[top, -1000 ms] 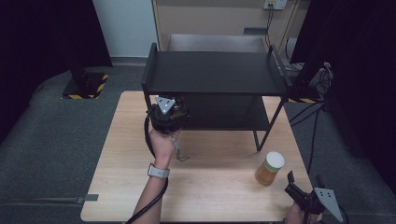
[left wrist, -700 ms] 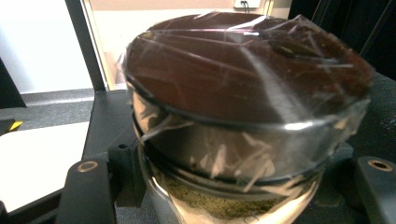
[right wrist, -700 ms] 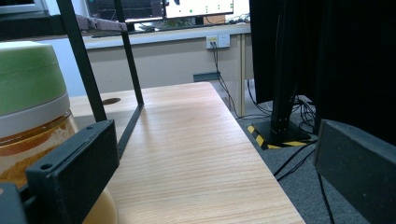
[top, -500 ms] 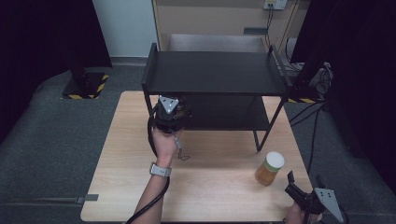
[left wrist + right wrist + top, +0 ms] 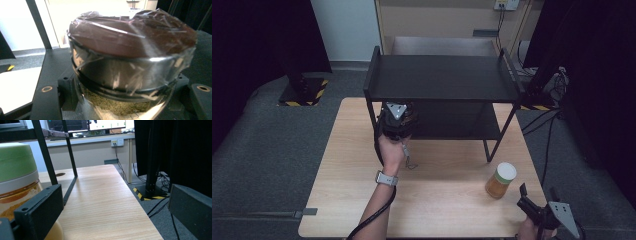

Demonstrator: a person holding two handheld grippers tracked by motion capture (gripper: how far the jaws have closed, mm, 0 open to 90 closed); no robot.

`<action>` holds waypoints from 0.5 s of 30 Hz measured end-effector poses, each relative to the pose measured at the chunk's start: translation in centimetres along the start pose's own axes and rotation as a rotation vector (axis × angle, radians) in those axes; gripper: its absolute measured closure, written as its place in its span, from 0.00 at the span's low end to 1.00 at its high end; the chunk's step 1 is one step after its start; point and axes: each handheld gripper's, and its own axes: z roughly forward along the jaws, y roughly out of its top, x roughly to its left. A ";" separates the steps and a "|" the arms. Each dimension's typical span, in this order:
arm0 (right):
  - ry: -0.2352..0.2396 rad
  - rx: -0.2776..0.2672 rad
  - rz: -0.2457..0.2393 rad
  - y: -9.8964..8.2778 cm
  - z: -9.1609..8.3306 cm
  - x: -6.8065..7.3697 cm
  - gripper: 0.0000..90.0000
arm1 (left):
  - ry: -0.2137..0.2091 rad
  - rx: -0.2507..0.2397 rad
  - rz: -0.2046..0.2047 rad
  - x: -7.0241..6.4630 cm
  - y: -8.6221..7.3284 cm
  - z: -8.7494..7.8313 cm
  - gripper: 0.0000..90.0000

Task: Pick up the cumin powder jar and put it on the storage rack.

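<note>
Left tool [image 5: 398, 119] grips a plastic-wrapped jar [image 5: 130, 67], bottom cut off, no readable label; right tool [image 5: 528, 199] sits released by the orange jar [image 5: 500, 181].

1. Black two-tier shelf [image 5: 442, 80] stands on the far half of the wooden table [image 5: 362, 175].
2. Left hand [image 5: 393, 150] holds the left gripper [image 5: 396, 117] at the lower tier's front left edge; its jaws are hidden from above.
3. Jar with pale lid [image 5: 501, 180] stands upright near the table's right edge.
4. Right gripper [image 5: 524, 197] sits just beside the jar, not touching, jaws apart.
</note>
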 end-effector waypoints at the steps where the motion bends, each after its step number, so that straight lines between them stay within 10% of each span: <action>1: 0.000 0.000 -0.001 0.0 0.0 0.0 0.01 | 0.001 -0.004 -0.001 0.0 0.0 0.1 0.33; 15: -0.005 0.000 -0.004 0.0 0.0 0.1 0.01 | 0.015 -0.077 -0.044 -0.3 -1.0 2.2 0.33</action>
